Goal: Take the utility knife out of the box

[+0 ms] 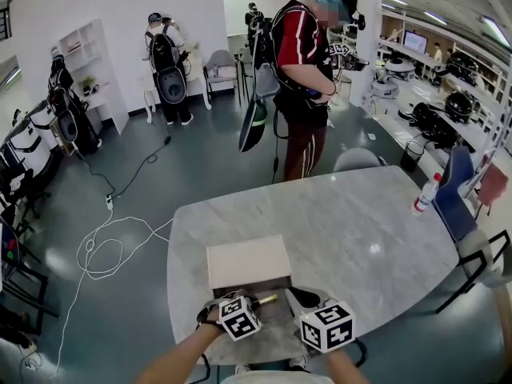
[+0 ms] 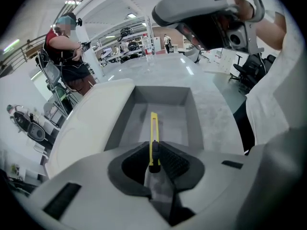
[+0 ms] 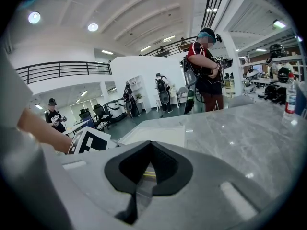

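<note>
A box (image 1: 253, 285) stands open near the front edge of the marble table (image 1: 360, 230), its white lid (image 1: 248, 262) folded back. From the left gripper view I look down into the grey box (image 2: 120, 123), which holds nothing. My left gripper (image 1: 258, 303) (image 2: 153, 153) is shut on the yellow utility knife (image 1: 270, 299) (image 2: 153, 133), which sticks out from the jaws above the box. My right gripper (image 1: 298, 296) (image 3: 152, 145) hangs just right of the knife with its jaws shut on nothing. Its view shows a sliver of the yellow knife (image 3: 149, 174) below the jaws and the lid (image 3: 153, 134) beyond.
A water bottle (image 1: 426, 194) (image 3: 289, 96) stands at the table's far right edge. A person in a red top (image 1: 308, 78) stands beyond the far side. A blue chair (image 1: 460, 206) sits at the right, and cables (image 1: 104, 246) lie on the floor at left.
</note>
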Demonstrator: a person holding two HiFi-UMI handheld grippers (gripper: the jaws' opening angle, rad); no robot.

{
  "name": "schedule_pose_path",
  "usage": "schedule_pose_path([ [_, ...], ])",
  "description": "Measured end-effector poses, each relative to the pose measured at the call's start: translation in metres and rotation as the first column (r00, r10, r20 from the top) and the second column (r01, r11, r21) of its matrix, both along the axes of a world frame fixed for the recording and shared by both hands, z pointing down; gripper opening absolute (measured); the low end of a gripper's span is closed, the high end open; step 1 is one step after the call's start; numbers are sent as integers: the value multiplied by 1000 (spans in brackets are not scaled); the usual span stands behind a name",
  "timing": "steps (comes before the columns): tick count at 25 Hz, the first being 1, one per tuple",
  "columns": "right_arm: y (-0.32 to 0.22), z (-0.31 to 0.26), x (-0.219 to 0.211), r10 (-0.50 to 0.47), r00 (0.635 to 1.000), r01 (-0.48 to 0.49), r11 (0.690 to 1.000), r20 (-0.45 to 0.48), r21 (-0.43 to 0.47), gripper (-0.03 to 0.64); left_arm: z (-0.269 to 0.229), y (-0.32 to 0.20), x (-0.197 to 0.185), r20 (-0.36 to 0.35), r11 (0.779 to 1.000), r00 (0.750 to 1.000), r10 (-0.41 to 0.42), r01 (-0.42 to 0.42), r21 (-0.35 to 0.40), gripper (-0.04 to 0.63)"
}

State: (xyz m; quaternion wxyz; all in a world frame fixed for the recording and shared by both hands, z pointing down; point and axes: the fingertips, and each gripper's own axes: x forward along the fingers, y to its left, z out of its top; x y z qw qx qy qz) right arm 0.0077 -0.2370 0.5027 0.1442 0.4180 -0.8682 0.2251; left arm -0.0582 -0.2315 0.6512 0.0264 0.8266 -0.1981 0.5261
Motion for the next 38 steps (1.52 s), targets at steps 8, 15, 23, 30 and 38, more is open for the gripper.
schedule_pose_path([
  [8, 4, -3, -4, -8, 1000, 8, 1000, 9, 10, 5, -24, 3, 0, -77, 997, 996, -55, 59, 44, 60],
  [15, 3, -9, 2, -8, 1000, 8, 1000, 26, 26, 5, -50, 8, 6, -183, 986, 974, -131, 147, 81, 60],
  [23, 2, -19, -7, -33, 999, 31, 999, 40, 44, 5, -79, 6, -9, -285, 959, 932, -224, 264, 108, 60],
  [30, 2, -23, -16, -59, 997, 57, 997, 42, 53, 5, -104, -2, -26, -427, 900, 832, -353, 426, 87, 60],
  [38, 1, -27, -22, -74, 996, 72, 996, 40, 57, 5, -134, -4, -36, -558, 826, 703, -441, 562, 55, 60],
])
